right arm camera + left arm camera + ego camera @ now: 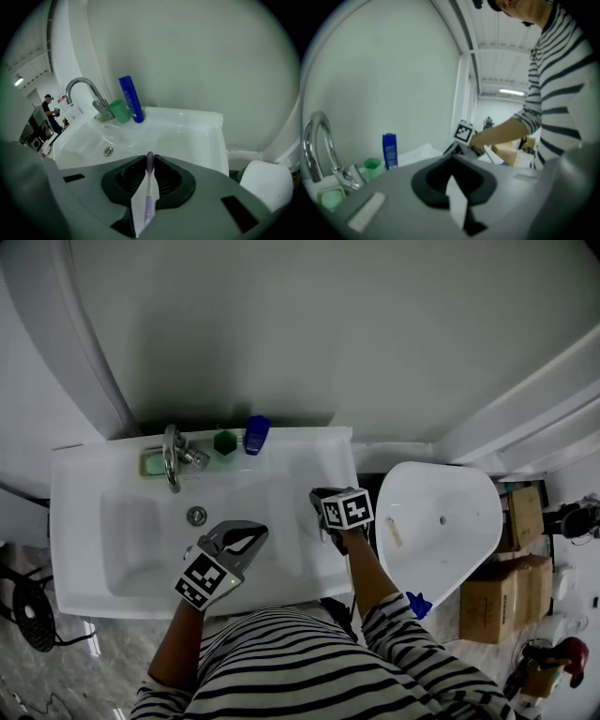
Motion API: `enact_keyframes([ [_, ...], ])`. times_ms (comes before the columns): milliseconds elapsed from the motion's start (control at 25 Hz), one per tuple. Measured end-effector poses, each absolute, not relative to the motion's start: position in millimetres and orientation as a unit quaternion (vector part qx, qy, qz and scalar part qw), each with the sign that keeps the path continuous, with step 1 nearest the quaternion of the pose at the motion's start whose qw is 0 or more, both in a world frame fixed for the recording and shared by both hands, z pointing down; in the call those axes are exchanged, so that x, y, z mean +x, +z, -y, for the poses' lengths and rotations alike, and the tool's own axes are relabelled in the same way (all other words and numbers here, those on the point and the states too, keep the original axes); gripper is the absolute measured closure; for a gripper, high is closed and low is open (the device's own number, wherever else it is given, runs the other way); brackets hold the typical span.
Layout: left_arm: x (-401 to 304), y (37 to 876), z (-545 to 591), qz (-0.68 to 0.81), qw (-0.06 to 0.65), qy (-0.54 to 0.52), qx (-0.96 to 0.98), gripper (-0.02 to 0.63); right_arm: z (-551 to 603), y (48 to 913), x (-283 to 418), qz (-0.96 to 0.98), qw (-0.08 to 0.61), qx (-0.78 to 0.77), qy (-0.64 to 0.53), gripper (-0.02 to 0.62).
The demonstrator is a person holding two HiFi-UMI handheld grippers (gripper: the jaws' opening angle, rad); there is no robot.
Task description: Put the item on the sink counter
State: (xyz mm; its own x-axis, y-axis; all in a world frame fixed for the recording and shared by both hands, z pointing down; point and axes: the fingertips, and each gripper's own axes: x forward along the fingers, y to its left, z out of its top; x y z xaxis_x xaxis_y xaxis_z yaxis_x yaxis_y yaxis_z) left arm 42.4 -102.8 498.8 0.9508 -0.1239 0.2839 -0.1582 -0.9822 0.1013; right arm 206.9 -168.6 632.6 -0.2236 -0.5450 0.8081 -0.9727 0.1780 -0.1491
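A purple toothbrush (148, 187) sits upright between the jaws of my right gripper (150, 159), which is shut on it, bristle head at the tips. In the head view the right gripper (322, 498) hangs over the right part of the white sink counter (314, 451), and the toothbrush cannot be made out there. My left gripper (253, 533) is shut with nothing in it, over the basin's front; its closed jaws (452, 164) look toward the right gripper's marker cube (463, 132).
At the counter's back stand a blue bottle (256, 434), a green cup (225, 442), a chrome faucet (172, 457) and a green soap dish (153, 464). A white toilet (436, 521) stands right of the sink, with cardboard boxes (506, 589) beyond.
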Motion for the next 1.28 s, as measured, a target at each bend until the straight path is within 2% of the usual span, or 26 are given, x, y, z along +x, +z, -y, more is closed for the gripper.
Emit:
enact_keyframes([
  [640,10.6,495.7,107.9,0.109,0.060,0.138,0.983,0.600,264.0,458.9,102.5,0.825,0.182,0.507,0.169,0.538],
  [1040,-11.3,501.7,113.1,0.129,0.070,0.143,0.979,0.600,321.4,414.0,57.6,0.851,0.097,0.501,0.123,0.538],
  [1280,-23.4,505.5,120.3,0.142,0.078,0.143,0.976,0.600,350.5,421.1,38.4,0.851,0.088,0.506,0.106,0.538],
])
